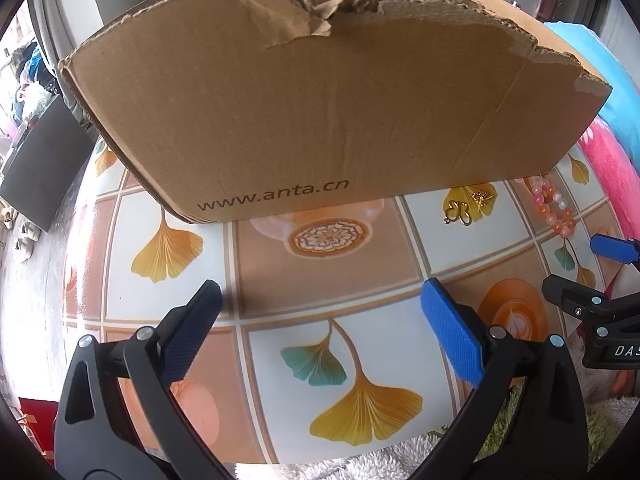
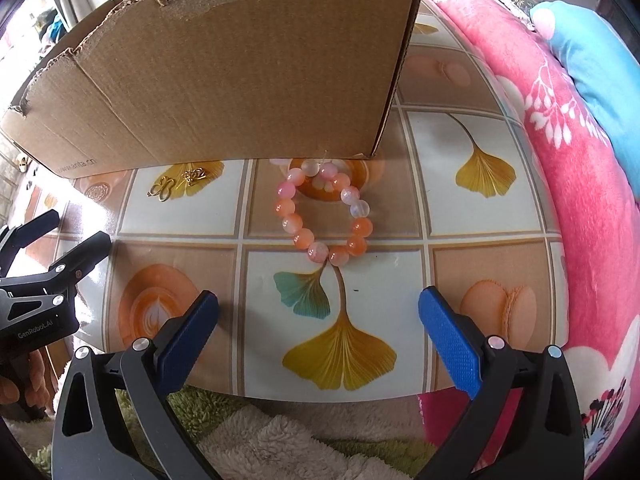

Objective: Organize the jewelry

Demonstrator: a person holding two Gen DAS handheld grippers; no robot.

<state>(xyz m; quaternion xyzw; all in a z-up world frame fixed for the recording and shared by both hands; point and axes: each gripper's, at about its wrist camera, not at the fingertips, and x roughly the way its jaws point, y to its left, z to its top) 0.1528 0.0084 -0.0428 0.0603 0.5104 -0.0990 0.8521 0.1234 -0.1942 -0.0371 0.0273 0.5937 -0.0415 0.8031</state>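
A pink and orange bead bracelet [image 2: 325, 216] lies on the patterned table in front of a torn cardboard box [image 2: 224, 68]; it also shows in the left wrist view [image 1: 554, 210]. Two small gold pieces [image 2: 178, 184] lie left of it, near the box; they show in the left wrist view [image 1: 468, 206] too. My right gripper [image 2: 320, 312] is open and empty, a short way in front of the bracelet. My left gripper [image 1: 320, 304] is open and empty, facing the box [image 1: 320, 96]. Each gripper shows at the edge of the other's view [image 1: 596, 276] [image 2: 52, 236].
The table [image 2: 460, 200] has a glossy leaf and coffee print. A pink flowered blanket [image 2: 560, 160] and a blue cushion [image 2: 592, 60] lie along its right side. A fluffy white and green rug [image 2: 260, 436] lies at the near edge. A dark panel [image 1: 44, 164] stands at the left.
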